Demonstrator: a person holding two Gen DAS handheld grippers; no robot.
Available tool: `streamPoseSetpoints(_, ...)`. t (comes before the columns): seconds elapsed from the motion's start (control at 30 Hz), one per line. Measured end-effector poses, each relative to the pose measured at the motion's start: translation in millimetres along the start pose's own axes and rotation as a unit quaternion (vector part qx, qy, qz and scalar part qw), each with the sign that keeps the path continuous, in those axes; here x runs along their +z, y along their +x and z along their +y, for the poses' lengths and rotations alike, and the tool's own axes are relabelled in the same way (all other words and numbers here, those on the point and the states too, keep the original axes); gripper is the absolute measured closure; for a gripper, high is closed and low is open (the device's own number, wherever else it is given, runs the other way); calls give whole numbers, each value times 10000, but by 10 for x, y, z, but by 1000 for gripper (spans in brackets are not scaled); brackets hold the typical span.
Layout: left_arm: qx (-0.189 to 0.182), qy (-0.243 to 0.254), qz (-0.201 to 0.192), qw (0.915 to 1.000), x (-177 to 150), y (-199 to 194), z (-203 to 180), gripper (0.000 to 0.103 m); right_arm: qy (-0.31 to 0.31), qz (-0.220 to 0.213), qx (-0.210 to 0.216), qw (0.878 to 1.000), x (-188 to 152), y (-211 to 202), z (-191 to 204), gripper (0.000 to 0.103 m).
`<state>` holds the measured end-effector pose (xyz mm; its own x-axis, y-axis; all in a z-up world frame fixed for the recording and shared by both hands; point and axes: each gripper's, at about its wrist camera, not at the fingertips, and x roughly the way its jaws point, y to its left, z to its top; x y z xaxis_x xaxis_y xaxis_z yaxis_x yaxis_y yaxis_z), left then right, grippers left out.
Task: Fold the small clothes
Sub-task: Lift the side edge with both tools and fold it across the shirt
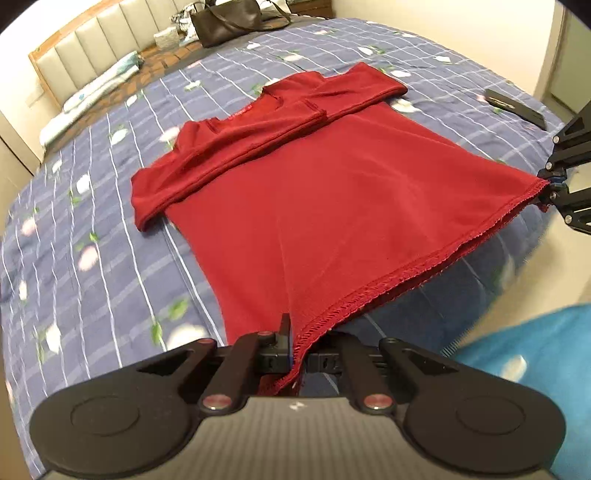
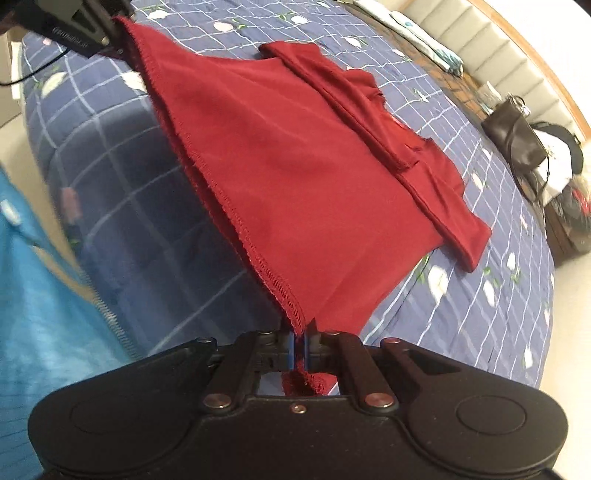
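Red shirt (image 1: 332, 206) lies on the bed (image 1: 92, 229), on the blue checked floral quilt, both sleeves folded in across the chest end. Landmark: the shirt.

Left tool (image 1: 295, 354) is pressed together, pinching one hem corner of the shirt; fabric runs up out of the jaws and a bit of hem hangs below them. Right tool (image 2: 300, 349) is also clamped tight on the other hem corner, red cloth squeezed between its blue pads, a tuft sticking out behind.

In the left wrist view the right tool (image 1: 550, 188) sits at the shirt's far hem corner, at the picture's right edge, gripping it. In the right wrist view the left tool (image 2: 110, 40) is at the upper left, on the opposite corner.

The hem edge is stretched taut between the two tools and lifted off the quilt near the bed's edge; the collar end and the sleeves lie flat on the quilt.

Beyond the shirt's collar end: dark handbag (image 1: 229, 20) near the padded headboard (image 1: 92, 48). Beside the shirt, near the bed's edge: flat black object (image 1: 515, 107), cannot tell what it is. Blue garment (image 2: 40, 314) of the person at the hem side, off the bed.
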<state>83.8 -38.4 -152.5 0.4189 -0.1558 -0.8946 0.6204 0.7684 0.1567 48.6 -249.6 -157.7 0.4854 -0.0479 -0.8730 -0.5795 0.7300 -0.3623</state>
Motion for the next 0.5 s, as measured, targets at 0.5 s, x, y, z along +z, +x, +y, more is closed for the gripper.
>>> streamPoseSetpoints(0.5, -396, -731, 209, 9963, -400, -243, -16, 100, 926, 330, 258, 9948, -356, -540, 555, 99)
